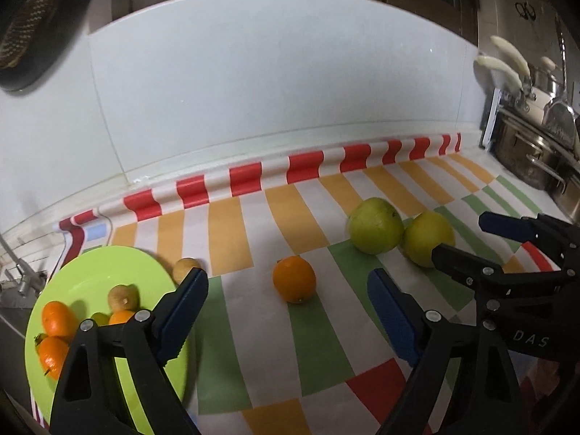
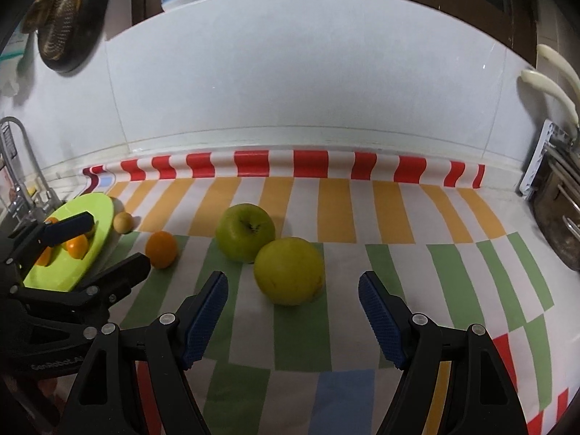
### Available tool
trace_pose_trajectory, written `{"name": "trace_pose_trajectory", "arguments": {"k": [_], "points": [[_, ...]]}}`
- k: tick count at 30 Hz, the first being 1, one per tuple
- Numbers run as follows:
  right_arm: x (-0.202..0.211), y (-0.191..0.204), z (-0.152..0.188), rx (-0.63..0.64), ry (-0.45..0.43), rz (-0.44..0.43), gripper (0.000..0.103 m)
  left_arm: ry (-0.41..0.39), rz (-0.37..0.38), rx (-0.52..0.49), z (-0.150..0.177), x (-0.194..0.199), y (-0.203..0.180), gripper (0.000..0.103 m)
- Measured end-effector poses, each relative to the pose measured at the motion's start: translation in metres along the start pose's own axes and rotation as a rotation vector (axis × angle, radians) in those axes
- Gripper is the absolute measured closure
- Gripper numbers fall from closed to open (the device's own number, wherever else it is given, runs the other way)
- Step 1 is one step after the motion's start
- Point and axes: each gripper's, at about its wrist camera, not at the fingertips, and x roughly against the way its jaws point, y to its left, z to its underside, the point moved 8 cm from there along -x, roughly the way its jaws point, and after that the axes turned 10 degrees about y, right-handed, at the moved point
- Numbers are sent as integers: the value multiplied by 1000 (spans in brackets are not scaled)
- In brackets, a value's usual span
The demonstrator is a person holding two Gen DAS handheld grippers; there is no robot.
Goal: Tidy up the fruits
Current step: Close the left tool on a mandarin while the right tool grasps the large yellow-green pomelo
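**Both claws spread above loose fruit on the striped cloth**

The left gripper (image 1: 286, 304) gapes with nothing between its pads, the orange (image 1: 294, 279) lying just ahead. The right gripper (image 2: 293, 311) stands spread and empty before the yellow apple (image 2: 288, 271), which touches the green apple (image 2: 245, 232); that one's stem end faces up. The green plate (image 1: 94, 264) sits at the cloth's left edge beside a faucet (image 2: 16, 166). Bare tablecloth (image 2: 435, 253) lies open rightward toward the pots (image 1: 536, 159).

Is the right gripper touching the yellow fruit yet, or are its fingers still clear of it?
Apart. In the right wrist view the right gripper stands open, and striped cloth shows between its fingers and the yellow fruit, which lies just beyond their tips.
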Motion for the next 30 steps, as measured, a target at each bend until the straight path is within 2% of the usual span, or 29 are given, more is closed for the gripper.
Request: {"name": "trace_pose_trajectory", "arguments": {"k": [5,8,10,14,18,21,30], "points": [[-14,1,-2,7,28,5,28,35,22,-5,-4,-15,1,23],[-21,1,-2,9,47,2,28,55,43,-2,-6,-22,1,35],[-26,0,-2,-1,65,-5,34,68,56,-3,-6,-25,1,39],[-33,-1,-3,-20,85,-26,36,87,75,-11,-8,-33,-2,50],[-39,0,-3,-27,99,-40,46,111,89,-8,-8,-39,-5,64],[-42,0,-3,-31,109,-45,49,121,97,1,-8,-42,-4,71],[-38,-2,-1,-44,93,-30,52,109,104,1,-8,-35,-4,71]]}}
